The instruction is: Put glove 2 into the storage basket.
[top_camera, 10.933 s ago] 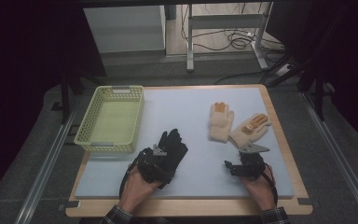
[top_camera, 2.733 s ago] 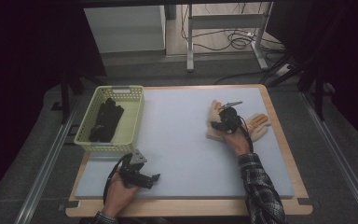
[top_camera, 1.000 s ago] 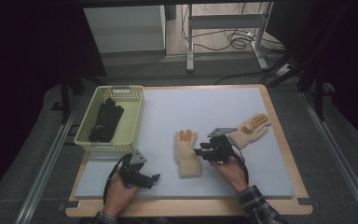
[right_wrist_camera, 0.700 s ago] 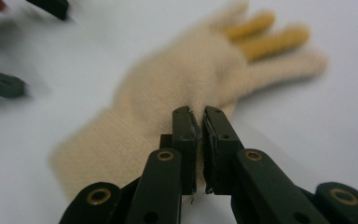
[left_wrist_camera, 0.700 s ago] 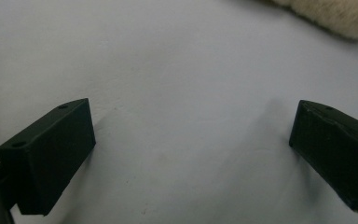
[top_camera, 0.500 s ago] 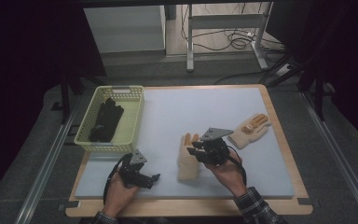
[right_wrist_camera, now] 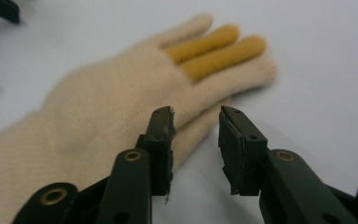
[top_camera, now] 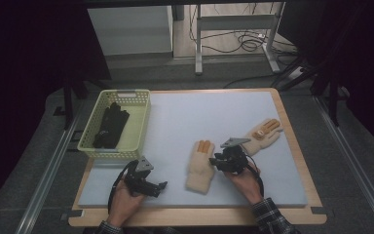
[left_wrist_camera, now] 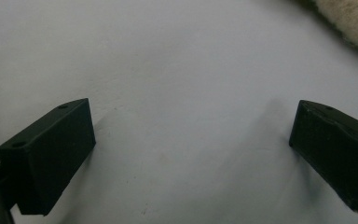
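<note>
A cream knitted glove (top_camera: 200, 166) with orange fingertips lies flat on the grey mat (top_camera: 214, 112), cuff toward me. My right gripper (top_camera: 214, 161) sits just to its right, pointing at it. In the right gripper view the jaws (right_wrist_camera: 196, 113) have just been closing and stand a little apart. The glove's (right_wrist_camera: 116, 98) thumb edge lies between and below their tips, and neither pad presses on it. A second cream glove (top_camera: 264, 133) lies further right. My left gripper (top_camera: 160, 186) rests at the mat's front left, open (left_wrist_camera: 193, 114) over bare mat.
A pale yellow basket (top_camera: 144, 122) at the mat's left back holds black gloves (top_camera: 111, 126). The wooden table edge (top_camera: 297, 156) frames the mat. The first glove's cuff (left_wrist_camera: 349, 18) shows at the top right of the left gripper view.
The black glove has gone from the mat into the basket. One cream glove has moved from the back right to the front centre. In the last second the right gripper shifted left against it.
</note>
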Demonstrator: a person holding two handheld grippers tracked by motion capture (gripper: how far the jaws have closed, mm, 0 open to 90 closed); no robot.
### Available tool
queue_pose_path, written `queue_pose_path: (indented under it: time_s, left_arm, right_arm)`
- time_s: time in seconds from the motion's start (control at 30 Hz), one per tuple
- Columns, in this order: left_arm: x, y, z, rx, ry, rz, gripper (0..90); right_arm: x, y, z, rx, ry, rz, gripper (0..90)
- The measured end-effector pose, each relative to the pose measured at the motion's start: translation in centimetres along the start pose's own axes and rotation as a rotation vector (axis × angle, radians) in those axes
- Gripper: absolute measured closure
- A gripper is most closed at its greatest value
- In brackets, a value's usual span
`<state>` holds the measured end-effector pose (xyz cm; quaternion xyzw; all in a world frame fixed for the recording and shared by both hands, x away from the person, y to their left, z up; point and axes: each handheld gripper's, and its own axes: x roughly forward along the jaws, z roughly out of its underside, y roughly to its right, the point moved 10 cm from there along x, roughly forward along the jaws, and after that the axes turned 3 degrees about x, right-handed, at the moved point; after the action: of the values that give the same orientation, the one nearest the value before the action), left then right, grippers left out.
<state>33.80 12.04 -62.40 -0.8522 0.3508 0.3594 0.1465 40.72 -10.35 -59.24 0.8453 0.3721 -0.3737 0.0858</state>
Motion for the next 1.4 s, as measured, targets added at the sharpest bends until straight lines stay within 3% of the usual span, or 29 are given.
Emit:
queue_pose_path:
  time_s: [0.03, 0.07, 0.1, 0.17, 0.2, 0.3, 0.37, 0.4, 0.53, 0.6, 0.8, 1.0, 1.13, 1.4]
  left_arm:
    - [0.0, 0.0, 0.0, 0.000, 0.000, 0.000, 0.4]
    - [0.0, 0.0, 0.0, 0.000, 0.000, 0.000, 0.4]
    - [0.0, 0.0, 0.0, 0.000, 0.000, 0.000, 0.4]
    - [0.0, 0.0, 0.0, 0.000, 0.000, 0.000, 0.4]
    - [0.0, 0.0, 0.0, 0.000, 0.000, 0.000, 0.4]
    - [0.0, 0.0, 0.0, 0.000, -0.001, 0.000, 0.4]
    - [0.0, 0.0, 0.0, 0.000, 0.000, 0.000, 0.4]
    - [0.0, 0.0, 0.0, 0.000, 0.000, 0.000, 0.4]
    - [0.0, 0.0, 0.0, 0.000, 0.000, 0.000, 0.4]
    - [0.0, 0.0, 0.0, 0.000, 0.000, 0.000, 0.4]
    - [0.0, 0.0, 0.0, 0.000, 0.000, 0.000, 0.4]
    - [0.0, 0.0, 0.0, 0.000, 0.000, 0.000, 0.4]
    - [0.0, 0.0, 0.0, 0.001, 0.000, 0.000, 0.4]
    - [0.0, 0.0, 0.0, 0.000, -0.001, 0.000, 0.4]
  right_arm:
    - [0.5, -0.2, 0.4, 0.000, -0.021, -0.003, 70.1]
    - [0.6, -0.4, 0.4, -0.009, -0.003, -0.013, 83.0]
    - [0.6, -0.7, 0.4, -0.007, -0.003, -0.025, 86.0]
    - [0.2, -0.9, 0.0, -0.052, -0.002, 0.022, 87.5]
    - [-0.4, -0.9, -0.4, -0.073, 0.020, 0.043, 87.6]
    - [-2.3, -0.4, -1.8, -0.057, 0.086, 0.067, 85.3]
    - [-2.6, 0.6, -1.7, -0.042, 0.070, 0.104, 70.9]
    - [-2.6, 1.2, -1.4, -0.029, 0.059, 0.111, 68.4]
    - [-3.0, 2.1, -0.1, 0.033, 0.062, 0.082, 67.9]
    - [-2.9, 2.0, 0.4, 0.041, 0.053, 0.064, 67.9]
    - [-1.5, 0.2, 1.9, -0.003, 0.010, 0.038, 68.7]
    - [-0.7, -0.7, 1.1, -0.029, 0.024, 0.024, 68.0]
    - [-2.1, 0.9, 0.3, -0.008, 0.053, 0.051, 62.2]
    - [-5.4, 7.4, 0.3, 0.056, 0.078, 0.187, 55.6]
